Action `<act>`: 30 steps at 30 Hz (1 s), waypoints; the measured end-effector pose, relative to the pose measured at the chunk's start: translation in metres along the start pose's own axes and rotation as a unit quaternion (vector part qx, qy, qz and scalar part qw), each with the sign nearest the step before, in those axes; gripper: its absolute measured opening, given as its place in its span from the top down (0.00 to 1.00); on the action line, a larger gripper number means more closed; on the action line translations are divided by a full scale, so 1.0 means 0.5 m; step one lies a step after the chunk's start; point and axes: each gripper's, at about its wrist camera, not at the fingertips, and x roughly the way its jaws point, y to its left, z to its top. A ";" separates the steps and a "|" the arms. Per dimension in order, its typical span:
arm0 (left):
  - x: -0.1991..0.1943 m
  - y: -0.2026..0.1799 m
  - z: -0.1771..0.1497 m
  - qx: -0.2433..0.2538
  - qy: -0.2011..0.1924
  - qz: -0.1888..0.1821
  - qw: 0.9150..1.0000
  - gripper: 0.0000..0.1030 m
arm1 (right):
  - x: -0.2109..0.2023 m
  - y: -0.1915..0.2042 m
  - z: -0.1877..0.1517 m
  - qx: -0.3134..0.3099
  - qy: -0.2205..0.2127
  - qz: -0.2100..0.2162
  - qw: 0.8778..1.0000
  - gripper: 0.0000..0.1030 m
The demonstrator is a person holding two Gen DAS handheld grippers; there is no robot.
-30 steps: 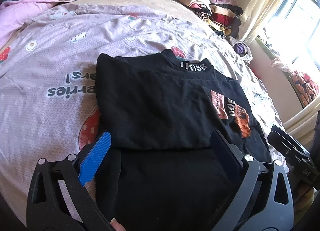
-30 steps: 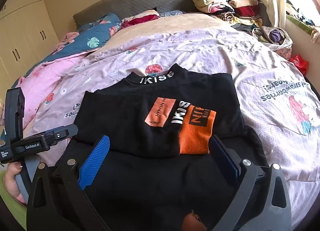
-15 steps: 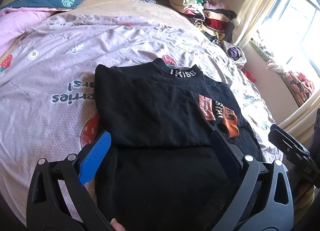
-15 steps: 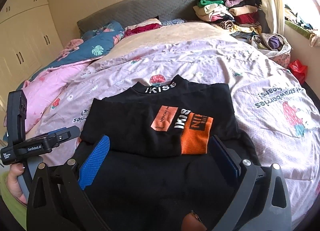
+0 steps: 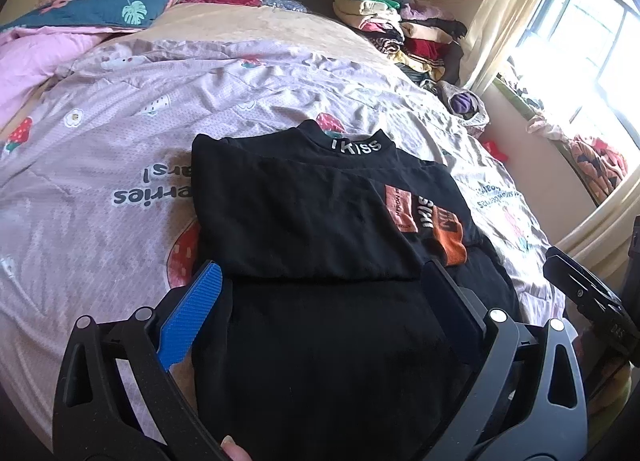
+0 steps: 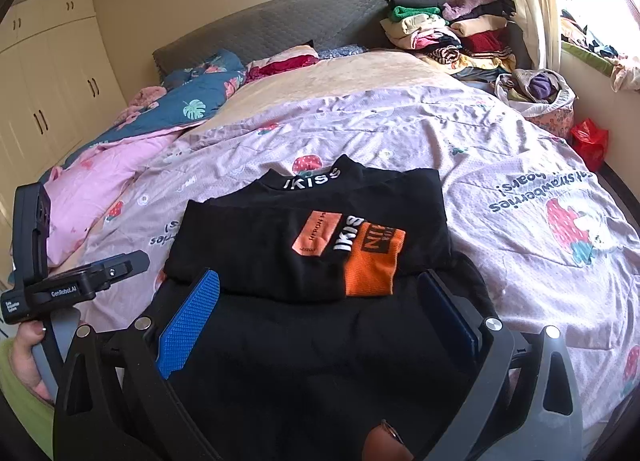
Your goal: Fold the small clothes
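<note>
We see a black cotton top [image 5: 304, 221] with a white-lettered collar and an orange printed patch lying partly folded on the bed's pale lilac quilt cover printed with strawberries [image 5: 120, 149], its upper part doubled back over the lower part so the collar points toward the grey padded headboard [image 6: 272, 25]. Our left hand-held gripper [image 5: 320, 293] hovers above the near half of the top, its blue-padded fingers spread wide apart and gripping nothing. Our right hand-held gripper [image 6: 320, 301] hangs over the same near half, close to the orange patch, its fingers likewise spread apart and empty. In the right wrist view a hand [image 6: 28, 357] grips the left tool's handle at the lower left. A stack of folded mixed-colour clothes [image 6: 452, 29] sits at the far right corner of the bed, beside the cream curtain [image 5: 496, 21].
</note>
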 end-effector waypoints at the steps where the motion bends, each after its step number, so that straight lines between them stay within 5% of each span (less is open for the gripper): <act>1: -0.002 0.000 -0.002 0.000 0.000 0.001 1.000 0.09 | -0.003 0.000 -0.002 -0.001 0.001 0.000 1.000 0.04; 30: -0.032 0.008 -0.072 0.005 0.026 0.033 0.999 0.09 | -0.095 -0.091 -0.120 0.003 0.016 -0.039 0.999 0.04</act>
